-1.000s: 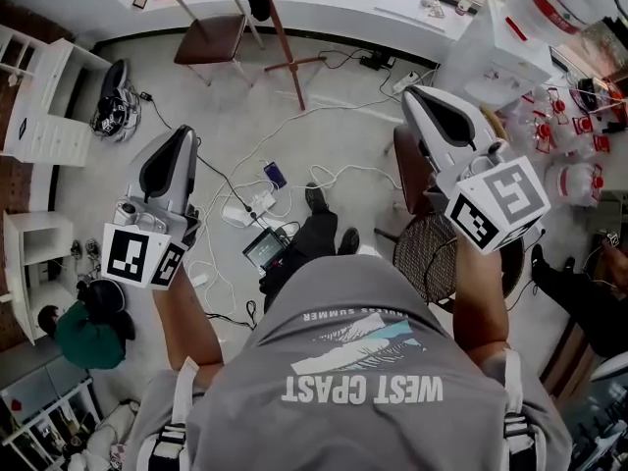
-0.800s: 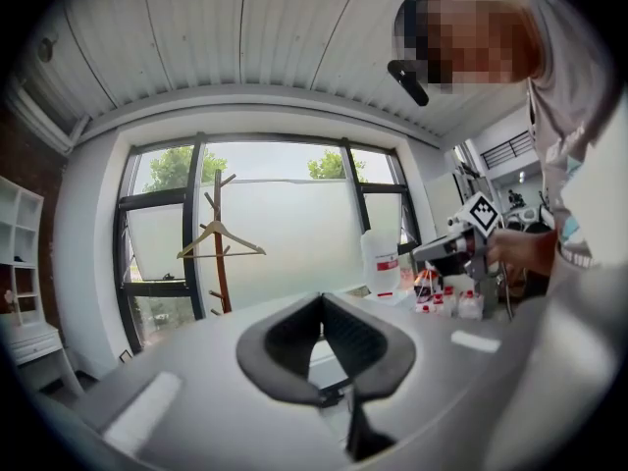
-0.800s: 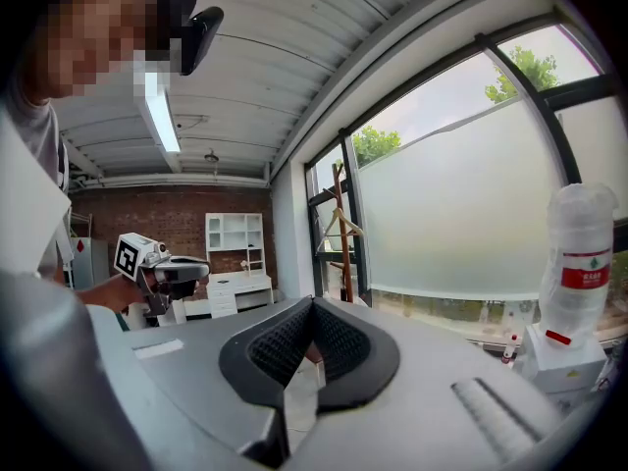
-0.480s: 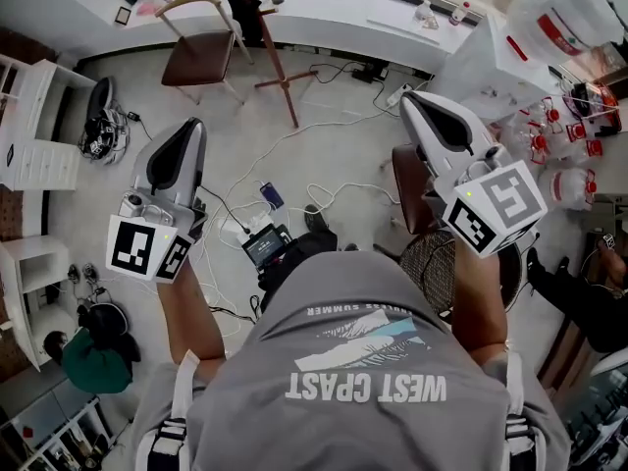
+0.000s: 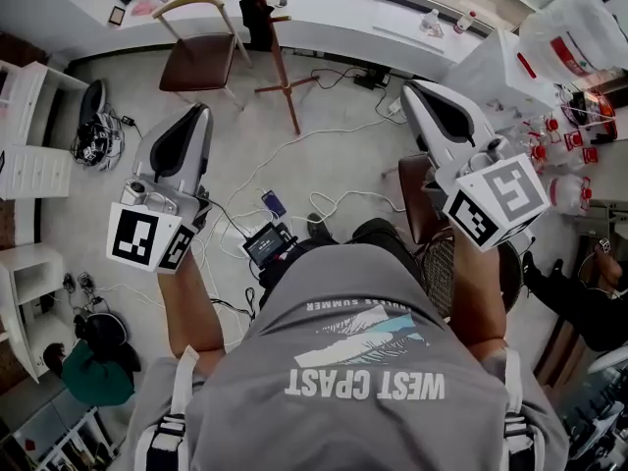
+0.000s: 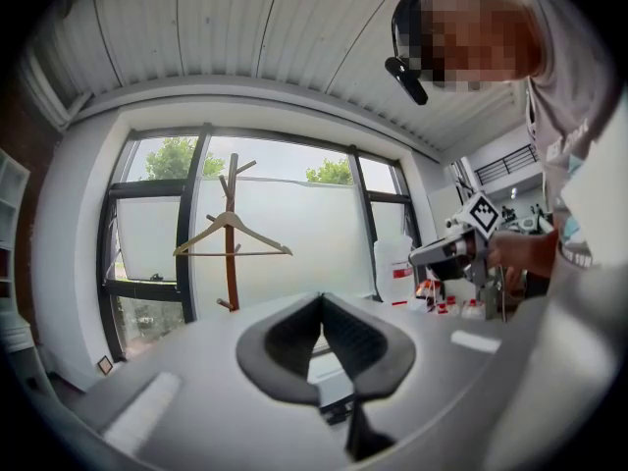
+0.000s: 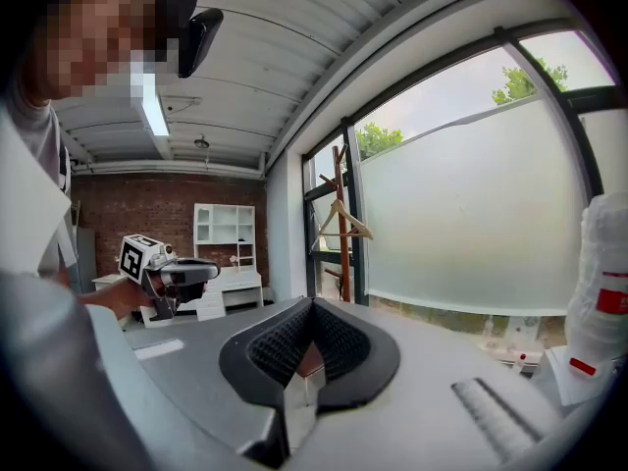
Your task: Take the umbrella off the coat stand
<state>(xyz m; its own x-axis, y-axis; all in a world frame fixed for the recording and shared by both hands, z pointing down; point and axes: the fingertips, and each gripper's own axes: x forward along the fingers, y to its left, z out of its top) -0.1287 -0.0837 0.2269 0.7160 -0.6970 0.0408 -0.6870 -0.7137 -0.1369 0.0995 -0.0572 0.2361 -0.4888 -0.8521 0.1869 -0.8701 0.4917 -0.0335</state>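
Umbrella: the dark bundle hanging against the post of the coat stand looks like it. Only the head view shows it, and not sharply. You stand well short of the stand, so the step in hand is the approach. Walk straight at it, and mind the cables on the floor between you and the stand and the chair just left of it. Open one gripper before you reach in. Take the umbrella by its body, clear of the hanger on the stand's upper pegs, then lift it free. Both arms reach forward side by side toward the stand, the left gripper level and the right gripper tipped slightly down. Each has its jaws closed together on nothing.
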